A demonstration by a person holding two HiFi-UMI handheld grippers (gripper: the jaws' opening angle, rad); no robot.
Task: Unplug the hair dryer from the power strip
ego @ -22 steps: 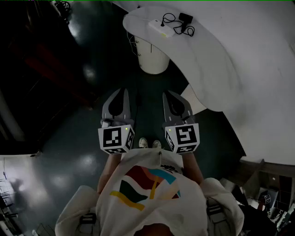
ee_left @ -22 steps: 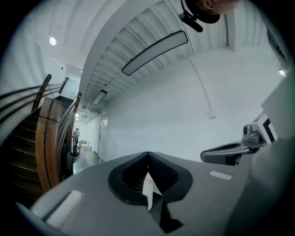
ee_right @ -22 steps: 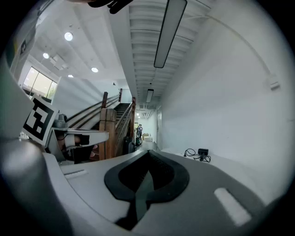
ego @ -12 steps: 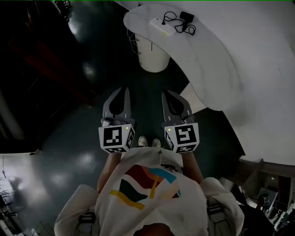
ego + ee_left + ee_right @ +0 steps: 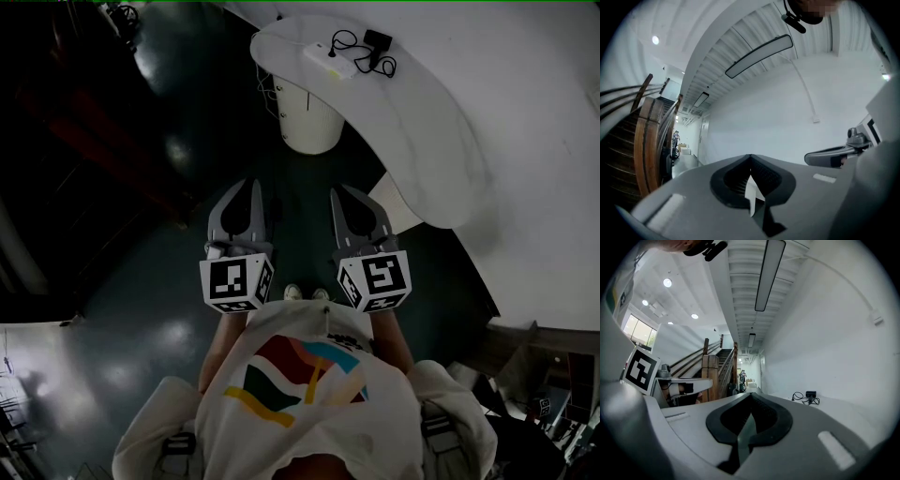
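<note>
The dark floor (image 5: 141, 281) fills the left of the head view, and the white desk (image 5: 450, 131) curves across the upper right. At frame centre I hold my left hand-held gripper (image 5: 251, 187) and right hand-held gripper (image 5: 339, 194) level, each with jaws pressed together on nothing. Well apart from them, at the desk's top end, the power strip (image 5: 328, 59) lies just beside a small black device (image 5: 379, 39) with a looped cord. It is too small to tell whether it is plugged in.

The floor (image 5: 159, 150) is dark and glossy and throws back bright patches of light. The white surface (image 5: 450, 131) looks smooth and matt. The left tool (image 5: 251, 187) and right tool (image 5: 339, 195) have matt grey plastic shells with black ribbed pads (image 5: 771, 420). The power strip (image 5: 329, 59) is white plastic. The stair post (image 5: 649, 140) is varnished brown wood. The shirt (image 5: 309, 394) is soft cloth.
</note>
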